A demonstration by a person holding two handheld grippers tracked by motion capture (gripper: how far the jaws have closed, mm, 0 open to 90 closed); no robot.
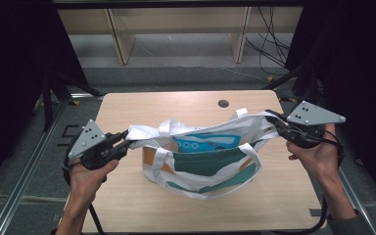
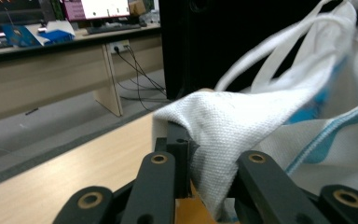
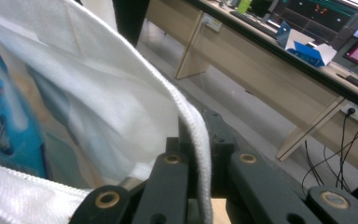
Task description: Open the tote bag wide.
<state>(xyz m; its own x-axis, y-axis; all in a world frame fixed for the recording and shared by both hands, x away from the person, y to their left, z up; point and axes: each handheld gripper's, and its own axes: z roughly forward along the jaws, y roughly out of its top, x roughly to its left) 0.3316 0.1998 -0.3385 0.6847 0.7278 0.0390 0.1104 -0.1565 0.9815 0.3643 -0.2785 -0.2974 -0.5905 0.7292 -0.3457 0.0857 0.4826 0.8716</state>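
From the high view, a white tote bag [image 1: 200,159] hangs over the worktop [image 1: 127,105], stretched between both claws. The left claw [image 2: 200,168] pinches its left corner; the right claw [image 3: 200,163] clamps its right rim.

Bright lit table [image 1: 127,105], dark surroundings, soft blurry close-ups, mild noise

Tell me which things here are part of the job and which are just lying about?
In use:
- white fabric tote bag with teal and orange print
- left gripper, clamped on one end
- right gripper, clamped on the other

Lying about:
- pale wooden table
- black cables on the floor
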